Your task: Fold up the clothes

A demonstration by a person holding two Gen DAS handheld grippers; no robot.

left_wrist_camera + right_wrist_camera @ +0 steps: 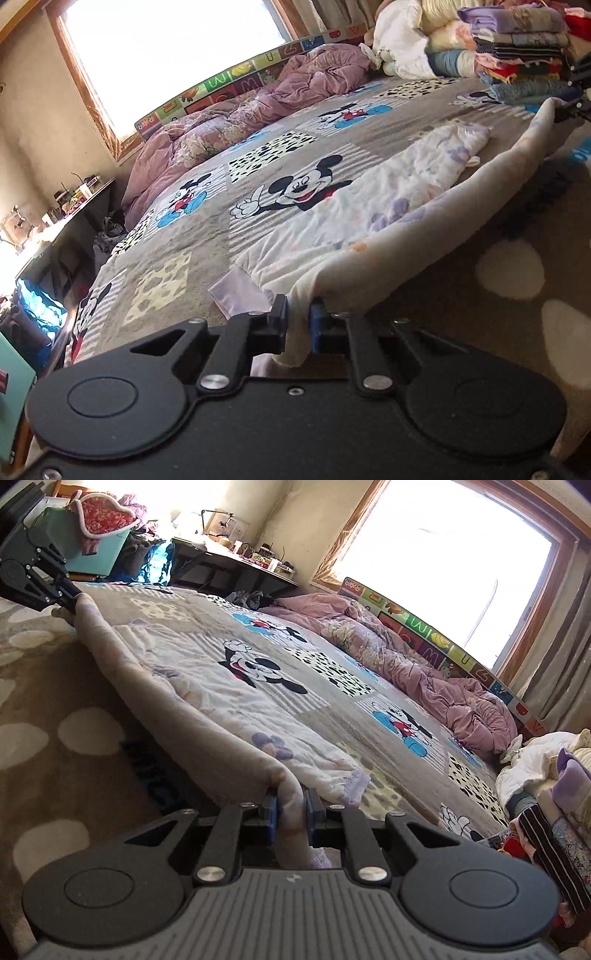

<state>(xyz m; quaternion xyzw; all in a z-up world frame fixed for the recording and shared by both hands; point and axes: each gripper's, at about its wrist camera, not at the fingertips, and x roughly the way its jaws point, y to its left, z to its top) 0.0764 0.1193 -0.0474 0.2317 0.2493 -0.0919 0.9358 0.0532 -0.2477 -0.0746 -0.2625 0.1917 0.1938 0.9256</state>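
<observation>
Left wrist view | left gripper (298, 325) and right gripper (290, 806) fingers each pinch white purple-printed fleece garment (369, 206) | rumpled mauve quilt (236, 125) at 11 o'clock | folded clothes stack (517, 48) at 1 o'clock

A grey bedspread (221, 236) printed with cartoon mice is spread across the bed. A crumpled mauve quilt (236, 122) is heaped along its far edge, toward twelve o'clock, beside an alphabet play mat (221, 79) stood under the bright window (166, 48). At nine o'clock in the left wrist view a cluttered desk (74, 206) is seen. A teal bin (92, 550) is seen at eleven o'clock in the right wrist view.
</observation>
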